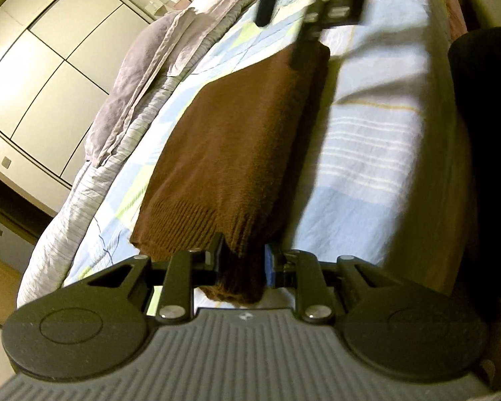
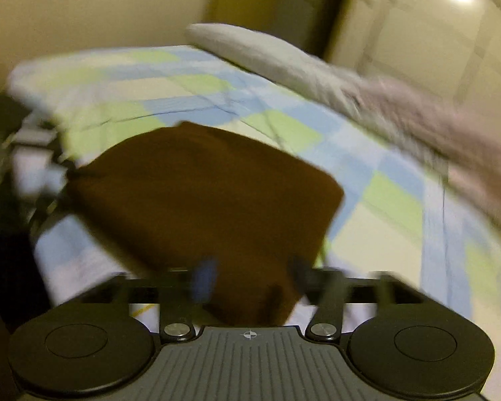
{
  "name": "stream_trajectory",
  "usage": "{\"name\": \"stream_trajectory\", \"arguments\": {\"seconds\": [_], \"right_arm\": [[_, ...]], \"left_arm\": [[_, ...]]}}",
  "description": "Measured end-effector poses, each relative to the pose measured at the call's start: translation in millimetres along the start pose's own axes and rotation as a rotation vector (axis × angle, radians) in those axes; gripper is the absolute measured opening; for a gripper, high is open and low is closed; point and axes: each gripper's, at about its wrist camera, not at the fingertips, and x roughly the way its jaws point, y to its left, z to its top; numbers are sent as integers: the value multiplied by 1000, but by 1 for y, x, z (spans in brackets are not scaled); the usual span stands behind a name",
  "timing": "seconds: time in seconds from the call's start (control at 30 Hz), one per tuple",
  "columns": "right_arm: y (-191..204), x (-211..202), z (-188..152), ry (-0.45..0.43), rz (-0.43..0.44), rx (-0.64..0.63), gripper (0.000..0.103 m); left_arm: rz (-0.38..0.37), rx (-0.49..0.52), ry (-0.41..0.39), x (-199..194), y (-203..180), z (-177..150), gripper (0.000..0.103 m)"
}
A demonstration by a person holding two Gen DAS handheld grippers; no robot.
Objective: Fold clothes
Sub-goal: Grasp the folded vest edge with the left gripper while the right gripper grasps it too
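A brown knit sweater (image 1: 237, 140) lies folded on the checked bedsheet (image 1: 367, 153). My left gripper (image 1: 242, 260) is shut on its ribbed hem corner, with brown cloth bunched between the fingers. My right gripper (image 1: 320, 23) shows at the sweater's far end in the left wrist view. In the blurred right wrist view my right gripper (image 2: 250, 277) grips the near edge of the sweater (image 2: 200, 193), with cloth between the blue pad and the black finger. The sweater hangs stretched between both grippers, slightly above the bed.
A grey-purple duvet (image 1: 143, 77) lies bunched along the far side of the bed, also in the right wrist view (image 2: 367, 100). White wardrobe doors (image 1: 40, 67) stand behind it. A dark object (image 1: 484, 133) is at the right bed edge.
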Motion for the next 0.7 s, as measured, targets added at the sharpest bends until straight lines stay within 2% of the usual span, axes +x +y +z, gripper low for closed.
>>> {"name": "stream_trajectory", "arguments": {"seconds": [0.07,0.23,0.33,0.47,0.57,0.67,0.7], "right_arm": [[22,-2,-2,-19,21,-121,80],[58,17,-15,42,20,-396,79],[65,32,-21,68,3,-489,79],[76,50,-26,33,-17,-573,79],[77,59,-35,13,-77,-682,79],[69,65,-49,28,-171,-748,77],[65,68,-54,45,-186,-741,66]], "left_arm": [[-7,3,-2,0,1,-1,19],[-48,-55,-19,-1,19,-3,20],[-82,-111,-31,-2,35,-4,20],[-142,-183,-49,-3,56,-6,20],[-178,-257,-69,-7,79,-9,20],[-167,-255,-72,-10,93,-11,20],[-163,-237,-68,-11,92,-12,20]]}}
